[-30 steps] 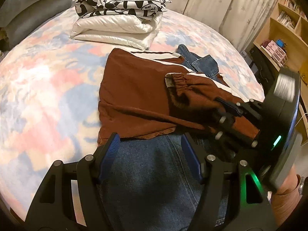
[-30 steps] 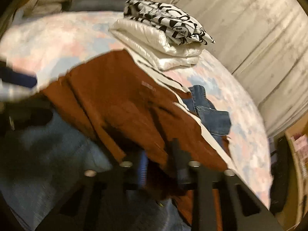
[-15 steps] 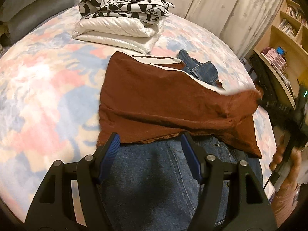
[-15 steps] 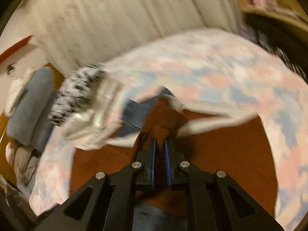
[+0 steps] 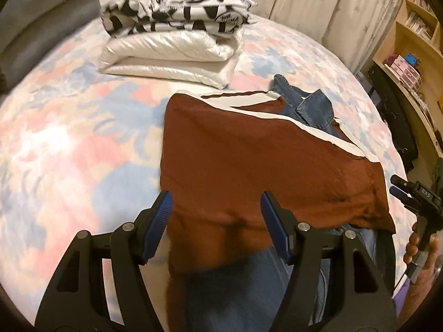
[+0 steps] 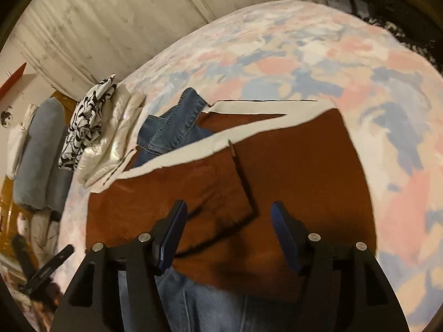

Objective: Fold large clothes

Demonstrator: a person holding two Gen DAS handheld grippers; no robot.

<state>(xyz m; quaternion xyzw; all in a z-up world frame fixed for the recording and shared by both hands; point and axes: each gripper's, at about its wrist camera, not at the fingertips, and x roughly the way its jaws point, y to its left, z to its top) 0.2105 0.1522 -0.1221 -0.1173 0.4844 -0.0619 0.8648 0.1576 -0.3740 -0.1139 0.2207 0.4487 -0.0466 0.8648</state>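
1. Far left, left wrist view: grey pillows (image 5: 41,27) along the edge of the bed (image 5: 69,152), floral pink-and-blue cover.
2. Upper left on the bed: stack of folded items, black-and-white lettered garment (image 5: 177,8) on top of a folded white padded piece (image 5: 169,55). Well apart from the working garment.
3. Left gripper (image 5: 216,221): released, blue pads (image 5: 157,224) spread wide, nothing pinched. Hovering over the near edge of the rust-brown garment (image 5: 263,160), fabric visible between the jaws but no pad contact seen.
4. Centre: rust-brown garment spread flat on the bed, cream side stripes (image 5: 318,132) running along its far edge. Lying on top of blue jeans (image 5: 313,105); denim showing past the far edge and again at the near edge below the grippers.
5. Right wrist view: same brown garment (image 6: 290,171), a folded flap (image 6: 221,188) lying over its middle, stripes (image 6: 249,110) forming a V at the far side.
6. Right gripper (image 6: 228,232): released, jaws have just been opening, now wide apart; brown cloth lying under the gap, not clamped.
7. Right edge, left wrist view: person's hand (image 5: 420,249) on the right gripper's handle, just off the brown garment's right corner.
8. Far right: wooden shelving (image 5: 415,41) with small boxes, pale curtain (image 5: 332,8) behind the bed.
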